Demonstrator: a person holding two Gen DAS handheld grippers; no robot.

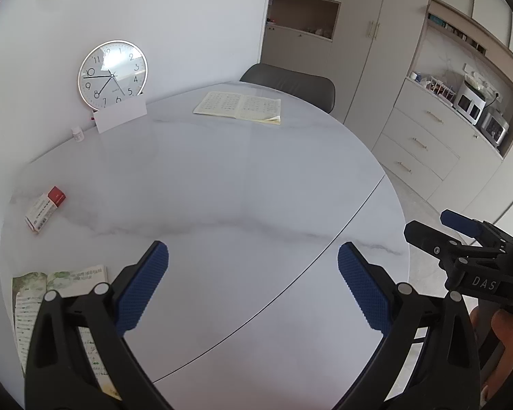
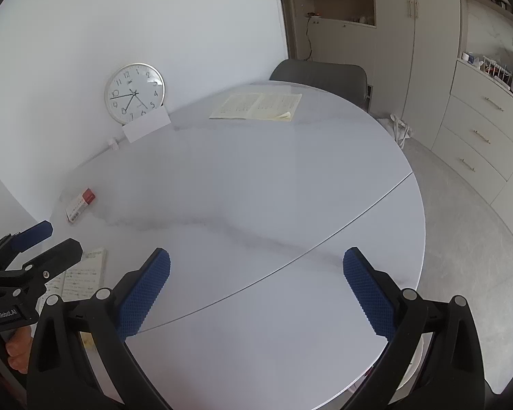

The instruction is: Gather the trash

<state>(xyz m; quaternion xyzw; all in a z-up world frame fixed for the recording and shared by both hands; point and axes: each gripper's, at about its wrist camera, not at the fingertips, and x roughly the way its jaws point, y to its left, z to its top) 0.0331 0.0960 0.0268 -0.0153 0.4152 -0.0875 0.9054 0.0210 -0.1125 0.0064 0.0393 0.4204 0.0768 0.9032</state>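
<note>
My left gripper [image 1: 253, 266] is open and empty above the near part of a round white marble table [image 1: 242, 177]. My right gripper [image 2: 256, 273] is open and empty too, beside it over the table [image 2: 256, 184]; it shows at the right edge of the left wrist view [image 1: 427, 229]. A small red and white box [image 1: 46, 208] lies at the table's left side, far from both grippers; it also shows in the right wrist view [image 2: 81, 204]. A small white bottle [image 1: 77, 134] stands at the back left by the wall.
A wall clock [image 1: 113, 74] leans on the wall behind a white card [image 1: 121, 115]. An open book [image 1: 237, 106] lies at the far side, before a dark chair [image 1: 290, 83]. An open leaflet [image 1: 61, 307] lies under my left gripper. Cabinets and appliances [image 1: 475, 106] stand at the right.
</note>
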